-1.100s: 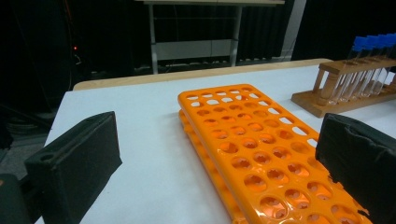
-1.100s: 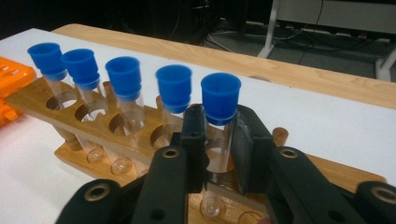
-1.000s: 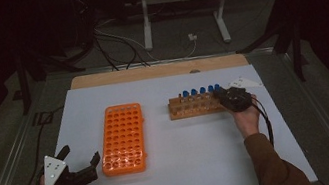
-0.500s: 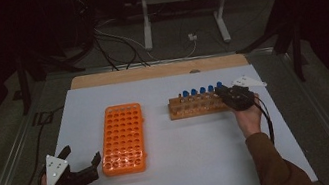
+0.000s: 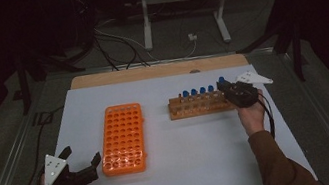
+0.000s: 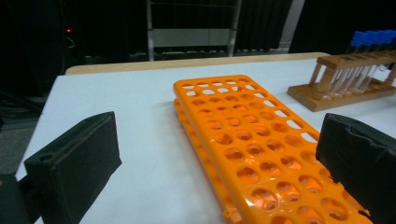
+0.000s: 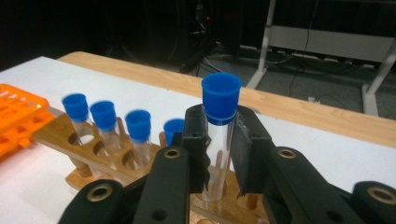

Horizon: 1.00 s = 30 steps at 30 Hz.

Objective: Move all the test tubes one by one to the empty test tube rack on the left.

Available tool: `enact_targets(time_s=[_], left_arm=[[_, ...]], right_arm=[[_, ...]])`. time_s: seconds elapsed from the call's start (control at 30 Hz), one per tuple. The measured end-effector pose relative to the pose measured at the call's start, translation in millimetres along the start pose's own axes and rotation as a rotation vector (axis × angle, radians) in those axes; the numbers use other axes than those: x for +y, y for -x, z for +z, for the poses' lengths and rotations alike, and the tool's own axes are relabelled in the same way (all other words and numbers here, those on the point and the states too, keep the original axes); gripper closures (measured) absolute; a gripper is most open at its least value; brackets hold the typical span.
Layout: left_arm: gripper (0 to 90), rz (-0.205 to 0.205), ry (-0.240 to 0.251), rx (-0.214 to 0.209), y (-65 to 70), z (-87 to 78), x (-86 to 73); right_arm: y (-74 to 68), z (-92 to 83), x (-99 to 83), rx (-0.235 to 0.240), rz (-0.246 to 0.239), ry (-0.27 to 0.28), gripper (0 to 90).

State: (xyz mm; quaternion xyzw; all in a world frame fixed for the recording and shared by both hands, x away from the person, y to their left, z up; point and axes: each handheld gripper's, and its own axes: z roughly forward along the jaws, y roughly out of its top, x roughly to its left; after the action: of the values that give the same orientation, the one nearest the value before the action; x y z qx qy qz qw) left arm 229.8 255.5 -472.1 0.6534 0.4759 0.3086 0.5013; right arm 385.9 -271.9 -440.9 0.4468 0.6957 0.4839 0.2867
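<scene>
A wooden rack (image 5: 197,104) at the right of the white table holds several clear tubes with blue caps (image 7: 102,114). My right gripper (image 5: 226,87) is at the rack's right end, shut on one blue-capped tube (image 7: 219,126). That tube stands upright with its cap higher than the others and its lower end at the rack. An orange rack (image 5: 123,137) with many vacant holes lies left of centre. My left gripper (image 5: 81,159) rests open at that rack's near left corner, its jaws (image 6: 219,154) wide apart with nothing between the pads.
A bare wooden strip (image 5: 159,70) runs along the table's far edge. Beyond it are metal stand legs (image 5: 146,24) and cables on the floor. Open white table surface (image 5: 198,153) lies between the two racks and in front of them.
The right gripper has shifted very slightly away from the person with the tube held. The left gripper and both racks stay where they were.
</scene>
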Motion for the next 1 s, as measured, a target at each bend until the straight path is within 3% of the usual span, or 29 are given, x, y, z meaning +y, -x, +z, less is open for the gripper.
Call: enact_targets(time_s=[0.17,0.33,0.53,0.6,0.7,1.0], left_arm=[[0.5,-0.017,0.008,-0.024,2.4,0.3,5.0],[0.5,-0.01,0.007,-0.037,7.0,0.5,14.2],[0.5,0.013,0.035,-0.088,11.5,3.9,23.9],[0.5,-0.004,0.014,-0.11,13.2,6.5,27.3],[0.5,0.003,0.002,-0.134,16.6,10.5,34.4],[0.6,0.035,0.031,-0.179,33.4,32.8,63.1]], right_arm=[[-1.3,-4.5,2.8,0.007,0.007,0.011,77.1],[-3.6,-8.0,5.6,0.012,-0.009,0.019,77.1],[-3.8,-16.7,17.1,0.016,-0.011,0.051,77.1],[-6.0,-19.5,21.0,0.032,-0.012,0.059,77.1],[-12.6,-23.4,26.6,0.056,-0.026,0.067,77.1],[-28.1,-28.3,27.4,0.117,-0.032,0.065,77.1]])
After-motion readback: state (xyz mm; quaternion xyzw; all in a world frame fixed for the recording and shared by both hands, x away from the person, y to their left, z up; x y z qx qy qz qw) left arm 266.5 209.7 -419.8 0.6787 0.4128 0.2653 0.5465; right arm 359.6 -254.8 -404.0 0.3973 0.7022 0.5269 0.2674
